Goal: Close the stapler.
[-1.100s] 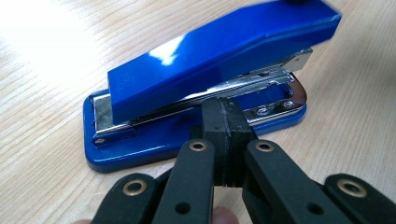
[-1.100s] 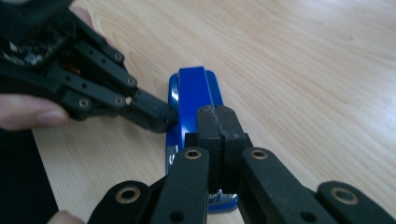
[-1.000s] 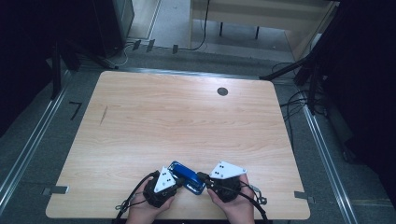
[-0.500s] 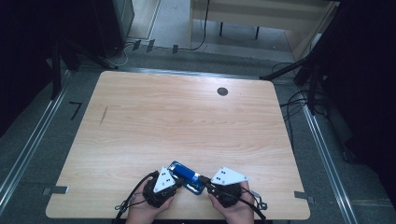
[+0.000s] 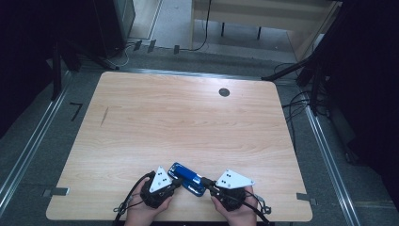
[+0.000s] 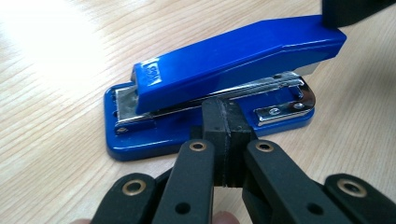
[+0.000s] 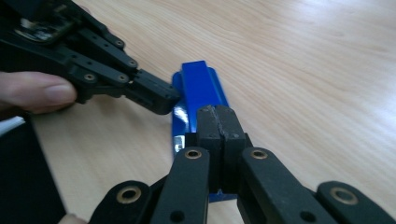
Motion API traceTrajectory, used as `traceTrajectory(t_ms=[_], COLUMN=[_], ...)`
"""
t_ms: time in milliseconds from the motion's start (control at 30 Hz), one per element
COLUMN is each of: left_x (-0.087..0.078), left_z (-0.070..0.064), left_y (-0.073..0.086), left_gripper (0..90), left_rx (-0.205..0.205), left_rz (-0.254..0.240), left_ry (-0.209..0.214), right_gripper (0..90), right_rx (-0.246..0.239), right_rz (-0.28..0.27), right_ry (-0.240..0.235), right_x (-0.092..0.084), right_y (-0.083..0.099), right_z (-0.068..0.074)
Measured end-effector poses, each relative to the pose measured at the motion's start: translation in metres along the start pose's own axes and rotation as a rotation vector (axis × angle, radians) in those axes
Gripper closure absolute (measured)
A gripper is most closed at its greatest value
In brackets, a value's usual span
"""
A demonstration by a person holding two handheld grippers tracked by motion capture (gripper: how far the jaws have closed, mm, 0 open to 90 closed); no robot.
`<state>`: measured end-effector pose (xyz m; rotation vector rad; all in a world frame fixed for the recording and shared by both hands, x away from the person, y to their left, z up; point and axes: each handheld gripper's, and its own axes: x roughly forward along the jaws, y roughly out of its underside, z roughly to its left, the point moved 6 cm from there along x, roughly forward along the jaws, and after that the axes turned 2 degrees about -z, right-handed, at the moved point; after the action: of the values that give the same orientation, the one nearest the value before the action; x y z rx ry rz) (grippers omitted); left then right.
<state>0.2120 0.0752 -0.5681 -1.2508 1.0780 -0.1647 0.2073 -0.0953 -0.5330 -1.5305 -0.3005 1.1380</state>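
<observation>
Blue stapler (image 5: 187, 178) was lying flat near the table's (image 5: 188, 122) front edge, between both hands. Left gripper (image 6: 226, 122) was pressed together, tips at the stapler's side, against the gap under its top arm. Right gripper (image 7: 217, 122) was likewise pressed together, over the stapler's near end. Judged best: base should be braced from the side while the top arm is pushed squarely, so sliding is avoided.

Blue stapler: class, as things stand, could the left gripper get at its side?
Probably yes. The left gripper, jaws shut, sits right at the blue stapler side with nothing between; the right gripper is over its end.
</observation>
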Motion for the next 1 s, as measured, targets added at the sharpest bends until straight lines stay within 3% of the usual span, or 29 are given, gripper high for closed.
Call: traceTrajectory(t_ms=[200,367,533,700,767,867,1000], left_x=[-0.011,-0.025,-0.039,-0.052,-0.055,-0.060,-0.068], left_z=[0.009,0.031,0.057,0.081,0.090,0.102,0.118], left_y=[0.001,0.002,0.005,0.005,0.006,0.010,0.013], left_gripper=[90.0,90.0,74.7,52.4,41.3,27.0,15.8], left_rx=[-0.015,-0.051,-0.107,-0.174,-0.210,-0.233,-0.254], left_rz=[-0.017,-0.044,-0.072,-0.113,-0.108,-0.094,-0.084], left_ry=[-0.015,-0.056,-0.136,-0.209,-0.234,-0.292,-0.362], right_gripper=[90.0,90.0,90.0,90.0,90.0,90.0,90.0], right_rx=[0.000,-0.014,-0.016,-0.013,-0.017,-0.020,-0.030], right_rz=[-0.003,0.021,0.042,0.065,0.072,0.083,0.092], right_ry=[-0.028,-0.048,-0.066,-0.078,-0.082,-0.077,-0.075], right_x=[-0.002,0.000,0.005,0.012,0.014,0.017,0.020], right_y=[0.003,0.007,0.012,0.019,0.021,0.024,0.027], right_z=[0.006,0.012,0.018,0.020,0.021,0.021,0.022])
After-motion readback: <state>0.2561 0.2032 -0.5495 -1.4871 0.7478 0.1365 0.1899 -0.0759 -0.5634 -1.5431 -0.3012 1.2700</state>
